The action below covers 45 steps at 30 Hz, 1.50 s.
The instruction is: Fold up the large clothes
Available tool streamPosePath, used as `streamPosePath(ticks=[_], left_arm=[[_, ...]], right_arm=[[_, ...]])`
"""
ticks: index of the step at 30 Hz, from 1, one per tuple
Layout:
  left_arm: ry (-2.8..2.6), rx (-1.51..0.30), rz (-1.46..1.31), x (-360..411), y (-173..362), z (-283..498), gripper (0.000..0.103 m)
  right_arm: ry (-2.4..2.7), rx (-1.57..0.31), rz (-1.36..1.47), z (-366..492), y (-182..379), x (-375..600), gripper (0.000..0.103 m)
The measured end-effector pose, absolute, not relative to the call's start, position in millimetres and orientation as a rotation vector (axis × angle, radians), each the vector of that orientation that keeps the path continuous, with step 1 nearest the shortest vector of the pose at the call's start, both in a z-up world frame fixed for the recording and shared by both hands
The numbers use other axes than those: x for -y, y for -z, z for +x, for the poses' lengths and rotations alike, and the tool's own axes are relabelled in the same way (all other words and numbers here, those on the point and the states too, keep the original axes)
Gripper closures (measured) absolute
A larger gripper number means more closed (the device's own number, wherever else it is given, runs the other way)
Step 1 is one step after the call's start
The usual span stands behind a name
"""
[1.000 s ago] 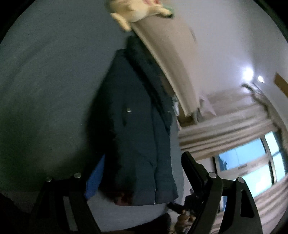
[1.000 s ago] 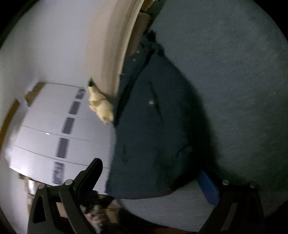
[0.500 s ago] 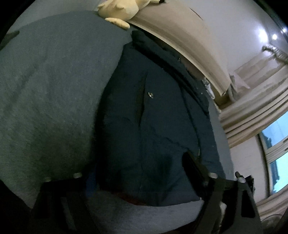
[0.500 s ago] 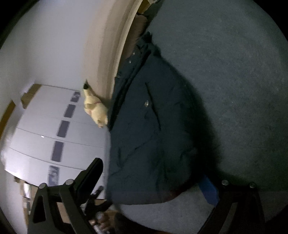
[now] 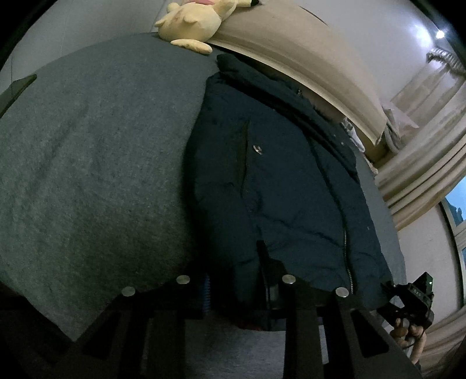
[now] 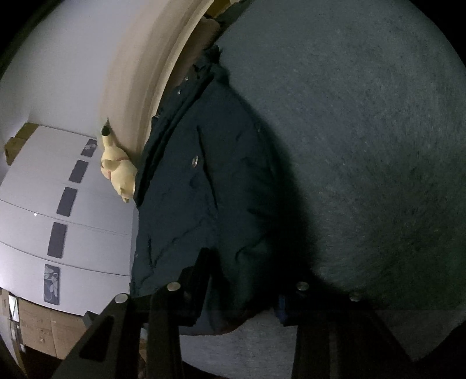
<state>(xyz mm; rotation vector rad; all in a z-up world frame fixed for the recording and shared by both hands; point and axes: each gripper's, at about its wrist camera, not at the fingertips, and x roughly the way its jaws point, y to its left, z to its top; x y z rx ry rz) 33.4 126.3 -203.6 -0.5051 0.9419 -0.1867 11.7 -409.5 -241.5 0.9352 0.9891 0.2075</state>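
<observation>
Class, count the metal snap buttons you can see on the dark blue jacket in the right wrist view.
3. One large snap sits mid-chest on the jacket; two small ones lie near the collar. Folds may hide more.

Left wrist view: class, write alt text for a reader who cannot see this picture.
A dark navy padded jacket lies on a grey bedspread, its hem between the black fingers of the left gripper, whose jaws have just been closing on it. A yellow plush toy sits by the beige headboard; cream curtains hang at right.
</observation>
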Motion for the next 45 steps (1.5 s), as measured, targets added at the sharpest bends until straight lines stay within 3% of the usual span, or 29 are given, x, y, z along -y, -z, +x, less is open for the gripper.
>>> streamPosePath(ticks=[5, 7, 12, 17, 20, 45], left_arm=[[0.160, -0.948, -0.496, -126.1, 208.0, 32.1, 0.073], [0.137, -0.947, -0.491, -117.6, 208.3, 36.8, 0.067], [0.124, -0.957, -0.472, -113.8, 207.6, 39.9, 0.067], [0.136, -0.956, -0.428, -110.5, 203.9, 41.5, 0.081], [0.134, -0.951, -0.406, -108.2, 200.1, 40.9, 0.084], [0.173, -0.893, -0.297, -108.6, 174.6, -33.4, 0.085]], right_arm=[[-0.207, -0.985, 0.928, 10.9, 242.6, 410.3, 0.062], [-0.207, -0.985, 0.931, 11.4, 242.6, 409.2, 0.062], [-0.195, -0.983, 0.923, 9.6, 241.9, 408.5, 0.064], [-0.181, -1.002, 0.860, 10.3, 236.6, 400.3, 0.084], [-0.176, -1.003, 0.813, 10.8, 229.7, 393.1, 0.088], [-0.213, -0.988, 0.754, -70.9, 213.2, 390.0, 0.091]])
